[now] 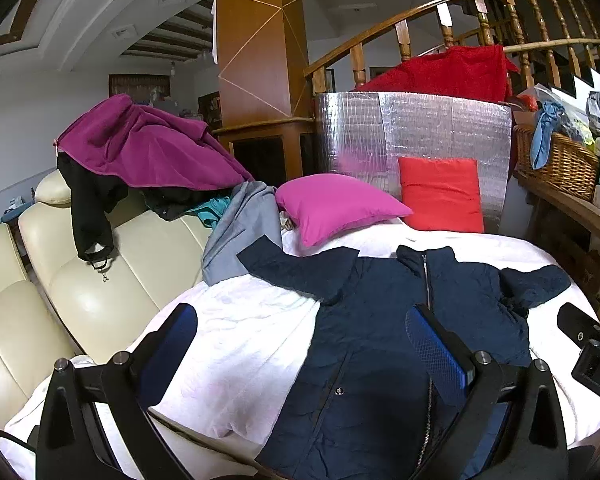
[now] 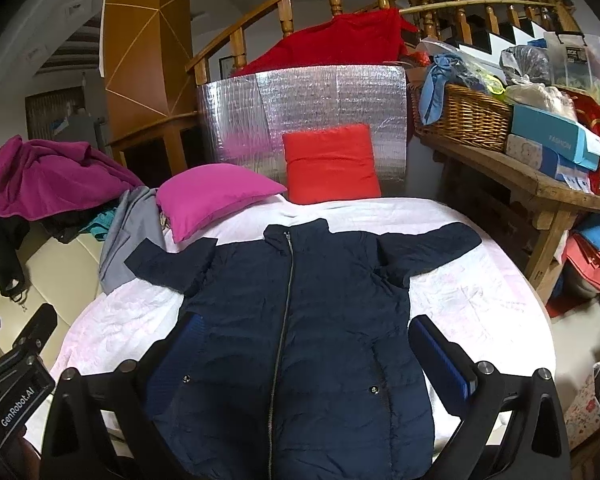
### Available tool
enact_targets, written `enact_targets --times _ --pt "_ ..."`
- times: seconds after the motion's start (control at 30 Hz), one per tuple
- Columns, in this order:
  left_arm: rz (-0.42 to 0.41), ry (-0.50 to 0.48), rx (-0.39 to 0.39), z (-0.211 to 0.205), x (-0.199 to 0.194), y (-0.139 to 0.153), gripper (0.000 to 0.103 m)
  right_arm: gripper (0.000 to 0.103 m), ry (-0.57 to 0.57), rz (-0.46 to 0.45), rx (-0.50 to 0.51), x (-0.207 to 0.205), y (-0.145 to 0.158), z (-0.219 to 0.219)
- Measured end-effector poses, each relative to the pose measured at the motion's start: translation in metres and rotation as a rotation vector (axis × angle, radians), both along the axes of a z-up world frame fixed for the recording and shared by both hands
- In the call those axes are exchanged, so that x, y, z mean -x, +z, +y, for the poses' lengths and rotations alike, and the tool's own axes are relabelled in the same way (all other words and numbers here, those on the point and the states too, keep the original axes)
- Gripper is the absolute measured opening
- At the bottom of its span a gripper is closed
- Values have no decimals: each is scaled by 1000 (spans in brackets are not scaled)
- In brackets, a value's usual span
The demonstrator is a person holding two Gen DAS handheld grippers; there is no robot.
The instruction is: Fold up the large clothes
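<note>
Navy jacket point(image 2: 296, 320) spread flat, zipped, sleeves out, centred on white sheet point(image 2: 472, 300). Left gripper point(image 1: 304, 344) & right gripper point(image 2: 304, 348) wide apart, empty, above hem. Bare sheet both sides; pink cushion point(image 2: 216, 196) nr left sleeve.

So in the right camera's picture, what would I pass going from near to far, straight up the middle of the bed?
Navy jacket → white sheet → red cushion → silver foil panel → red cloth → wooden banister.

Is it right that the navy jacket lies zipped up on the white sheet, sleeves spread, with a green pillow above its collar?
Not quite: the pillow above the collar of the navy jacket is red, not green, as the right wrist view shows. The rest holds: zipped, sleeves spread, on the white sheet.
</note>
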State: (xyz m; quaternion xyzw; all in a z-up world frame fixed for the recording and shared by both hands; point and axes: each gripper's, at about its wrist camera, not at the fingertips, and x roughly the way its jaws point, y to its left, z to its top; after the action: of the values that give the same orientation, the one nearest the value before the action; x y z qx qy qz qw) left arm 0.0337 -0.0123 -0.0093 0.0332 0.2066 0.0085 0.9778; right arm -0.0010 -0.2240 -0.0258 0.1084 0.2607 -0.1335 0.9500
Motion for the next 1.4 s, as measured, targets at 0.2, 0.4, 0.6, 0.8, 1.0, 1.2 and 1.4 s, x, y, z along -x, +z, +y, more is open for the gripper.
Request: enact_targets --times 0.2,0.4,0.6,0.8,1.0,1.2,1.4 --pt "10 0 -13 -7 -5 -3 103 103 -1 16 -9 -7 -8 -6" --pt "15 -8 -29 -17 -8 -5 103 103 -10 23 -4 -11 -14 -13" --pt "25 -22 -48 -29 -12 -8 103 103 -23 38 -19 -15 -23 -26" --pt "28 -30 -56 -37 -15 -8 103 103 -34 43 -30 -18 -28 -38" --pt "31 -28 -58 -41 -20 -10 103 103 -44 44 -28 -21 -31 -43" --pt "38 -30 -67 -47 -27 -14 103 103 -52 46 -29 -28 -34 -50" --pt "55 -36 -80 -57 -42 -21 103 103 -62 46 -25 -41 -36 -60"
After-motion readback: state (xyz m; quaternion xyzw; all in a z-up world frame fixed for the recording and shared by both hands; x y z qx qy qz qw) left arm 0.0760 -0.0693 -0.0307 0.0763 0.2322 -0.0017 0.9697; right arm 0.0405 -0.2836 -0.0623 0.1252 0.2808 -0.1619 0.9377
